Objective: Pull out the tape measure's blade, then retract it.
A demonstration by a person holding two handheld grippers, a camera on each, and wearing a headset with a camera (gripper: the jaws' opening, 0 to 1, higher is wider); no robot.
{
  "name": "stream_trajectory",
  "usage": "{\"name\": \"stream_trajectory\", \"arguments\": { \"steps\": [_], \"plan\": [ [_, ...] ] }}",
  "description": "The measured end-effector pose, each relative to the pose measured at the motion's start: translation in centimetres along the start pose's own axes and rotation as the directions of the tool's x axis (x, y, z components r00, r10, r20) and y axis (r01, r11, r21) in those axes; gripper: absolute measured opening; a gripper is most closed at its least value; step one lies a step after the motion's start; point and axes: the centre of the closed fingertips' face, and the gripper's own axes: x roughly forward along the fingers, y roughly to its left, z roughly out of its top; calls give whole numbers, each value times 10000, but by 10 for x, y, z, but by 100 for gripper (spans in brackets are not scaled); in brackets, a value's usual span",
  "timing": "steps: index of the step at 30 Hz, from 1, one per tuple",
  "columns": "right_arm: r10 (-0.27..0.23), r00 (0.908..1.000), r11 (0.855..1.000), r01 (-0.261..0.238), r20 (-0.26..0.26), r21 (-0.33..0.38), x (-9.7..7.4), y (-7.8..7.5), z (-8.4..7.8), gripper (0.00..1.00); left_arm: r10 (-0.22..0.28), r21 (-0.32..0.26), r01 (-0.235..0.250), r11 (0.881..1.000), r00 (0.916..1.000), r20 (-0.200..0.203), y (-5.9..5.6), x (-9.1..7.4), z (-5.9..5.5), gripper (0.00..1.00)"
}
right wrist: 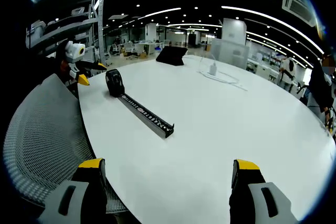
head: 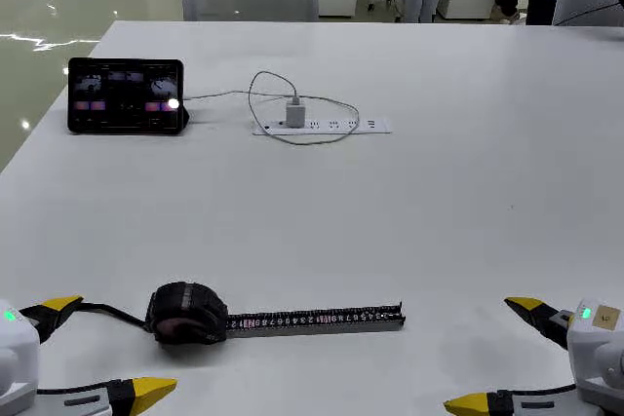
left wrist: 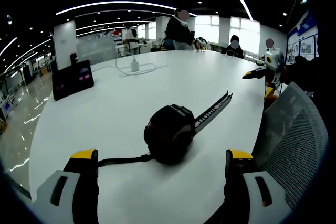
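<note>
A black tape measure (head: 187, 313) lies on the white table near its front edge, with its blade (head: 317, 320) drawn out to the right and lying flat. A black wrist strap trails from the case to the left. My left gripper (head: 102, 350) is open just left of the case, yellow-tipped jaws wide apart and not touching it. In the left gripper view the case (left wrist: 170, 132) sits between and beyond the jaws of the left gripper (left wrist: 160, 161). My right gripper (head: 507, 353) is open at the lower right, well clear of the blade's end (right wrist: 167, 130); the right gripper (right wrist: 165, 170) holds nothing.
A tablet (head: 125, 95) stands at the back left, cabled to a charger in a white power strip (head: 322, 126). A mesh chair back (right wrist: 42, 145) sits by the table's near edge. People stand beyond the table's far side.
</note>
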Motion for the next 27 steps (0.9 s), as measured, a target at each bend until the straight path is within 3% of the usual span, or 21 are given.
{"name": "stream_trajectory", "arguments": {
  "steps": [2, 4, 9, 14, 21, 23, 27],
  "plan": [
    [-13, 10000, 10000, 13, -11, -44, 0, -1, 1, 99, -87, -149, 89, 9998, 9999, 128, -3, 1, 4, 99],
    [-61, 9999, 9998, 59, -83, -204, 1, -3, 0, 99, -133, -383, 125, 9992, 9997, -210, -6, 1, 3, 99],
    [-17, 9998, 9990, 9, -193, -440, 1, -4, 1, 99, -217, -37, 216, 9998, 9993, -303, -11, 3, 9, 99],
    [29, 9996, 9983, -45, -281, -577, 2, -5, 3, 99, 14, 253, -8, 9997, 9997, -257, -11, 5, 20, 99],
    [54, 9991, 9972, -85, -420, -748, 4, -6, 7, 99, 155, -240, -161, 9996, 9996, -224, -13, 11, 37, 99],
    [77, 9990, 9964, -115, -452, -839, 4, -6, 9, 99, 235, -250, -237, 9994, 9997, -52, -12, 12, 42, 99],
    [157, 9985, 9946, -210, -517, -1020, 5, -5, 12, 99, 398, -71, -400, 9992, 9989, -233, -12, 14, 41, 99]
  ]
}}
